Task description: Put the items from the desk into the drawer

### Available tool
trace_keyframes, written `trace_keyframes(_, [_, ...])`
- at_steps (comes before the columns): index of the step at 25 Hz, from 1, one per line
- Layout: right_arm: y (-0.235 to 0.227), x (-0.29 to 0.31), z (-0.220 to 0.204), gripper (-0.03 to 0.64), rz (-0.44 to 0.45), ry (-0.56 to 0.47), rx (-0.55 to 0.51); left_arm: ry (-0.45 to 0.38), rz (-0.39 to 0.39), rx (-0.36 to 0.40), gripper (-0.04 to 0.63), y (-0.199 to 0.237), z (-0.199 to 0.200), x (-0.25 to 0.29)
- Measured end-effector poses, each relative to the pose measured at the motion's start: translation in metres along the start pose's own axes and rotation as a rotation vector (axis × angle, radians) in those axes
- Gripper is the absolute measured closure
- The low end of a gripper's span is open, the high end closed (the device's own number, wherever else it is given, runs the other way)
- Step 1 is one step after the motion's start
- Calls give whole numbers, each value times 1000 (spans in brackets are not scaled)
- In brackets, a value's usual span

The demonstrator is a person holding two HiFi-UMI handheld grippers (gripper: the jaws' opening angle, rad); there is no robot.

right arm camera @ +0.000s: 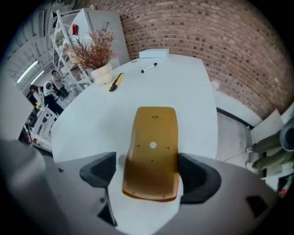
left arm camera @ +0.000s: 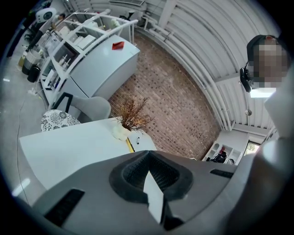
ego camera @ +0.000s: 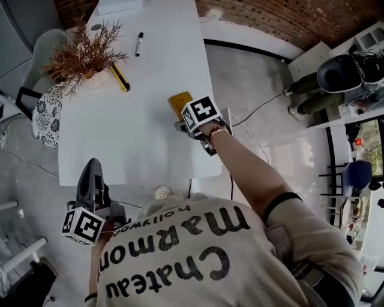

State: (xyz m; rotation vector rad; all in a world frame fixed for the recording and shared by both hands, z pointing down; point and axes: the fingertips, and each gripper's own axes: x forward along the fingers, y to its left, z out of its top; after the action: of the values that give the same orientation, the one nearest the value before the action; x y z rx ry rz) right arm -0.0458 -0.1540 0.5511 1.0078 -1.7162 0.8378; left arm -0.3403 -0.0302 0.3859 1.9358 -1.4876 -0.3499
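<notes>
A flat orange-yellow piece point(ego camera: 179, 100) point(right arm camera: 154, 151) lies near the right edge of the white desk point(ego camera: 120, 141). My right gripper point(ego camera: 182, 116) point(right arm camera: 148, 170) is open and straddles its near end, one pad on each side. A yellow utility knife point(ego camera: 120, 77) point(right arm camera: 115, 81) and a black-capped marker point(ego camera: 139, 44) point(right arm camera: 149, 67) lie farther back. A white box point(ego camera: 120, 6) point(right arm camera: 154, 53) sits at the desk's far end. My left gripper point(ego camera: 93, 168) point(left arm camera: 147, 158) is shut and empty, off the desk's near left corner. No drawer is in view.
A vase of dried brown branches point(ego camera: 81, 57) point(right arm camera: 94, 55) stands at the desk's left side, next to the knife. A chair with a patterned cushion point(ego camera: 42, 111) is left of the desk. Cables run over the floor point(ego camera: 258, 108) on the right.
</notes>
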Motion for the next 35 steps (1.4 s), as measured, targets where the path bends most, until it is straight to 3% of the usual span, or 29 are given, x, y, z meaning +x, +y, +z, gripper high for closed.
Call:
trace_keyframes(9, [-2, 5, 2, 182, -17, 50, -15, 51, 15, -65, 594, 25, -21, 5])
trace_keyframes(12, [-3, 3, 3, 243, -28, 54, -7, 53, 7, -80, 594, 27, -24, 6])
trace_keyframes(18, [-1, 0, -2, 256, -53, 63, 30, 45, -21, -102, 594, 21, -30, 9])
trace_keyframes(35, [-31, -25, -34, 265, -167, 72, -231, 16, -73, -39, 594, -21, -29, 28])
